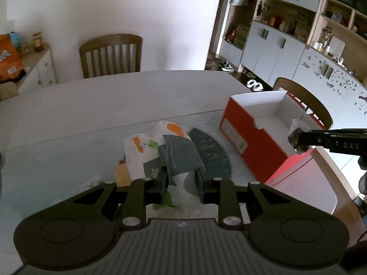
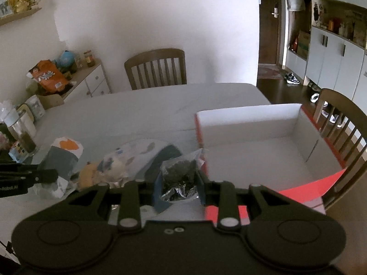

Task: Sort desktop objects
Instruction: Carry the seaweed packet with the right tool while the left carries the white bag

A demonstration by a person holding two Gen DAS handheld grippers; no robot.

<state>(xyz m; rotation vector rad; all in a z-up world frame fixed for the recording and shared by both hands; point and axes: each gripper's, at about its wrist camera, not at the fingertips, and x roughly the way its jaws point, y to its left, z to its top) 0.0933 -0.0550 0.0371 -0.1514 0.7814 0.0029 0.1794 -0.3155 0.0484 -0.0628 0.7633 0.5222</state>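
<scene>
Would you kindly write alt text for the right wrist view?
The right gripper holds a clear bag of dark bits at the edge of an open red shoebox on a pale table; crumpled paper bags lie left.

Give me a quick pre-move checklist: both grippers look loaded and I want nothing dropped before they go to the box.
1. Left gripper shut on the paper bag: ok.
2. Right gripper shut on the clear packet: ok.
3. Red box open, inside bare: ok.
4. Packet already over the box: not ok, it sits at the near corner.
5. Paper bag lifted free of the table: cannot tell.
</scene>
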